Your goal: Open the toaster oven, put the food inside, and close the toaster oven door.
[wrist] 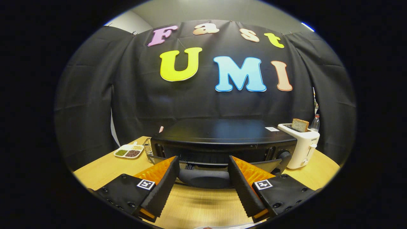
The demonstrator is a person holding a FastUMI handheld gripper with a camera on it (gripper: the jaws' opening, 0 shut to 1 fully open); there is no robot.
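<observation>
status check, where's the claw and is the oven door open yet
Claw open, fingers either side of the toaster oven door handle, not gripping. Door looks partly dropped open. Pop-up toaster beside the oven, clear of the door.

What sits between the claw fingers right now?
In the gripper view, the open claw has the oven door handle between its fingers, neither pressing it; bare table lies nearer.
</observation>
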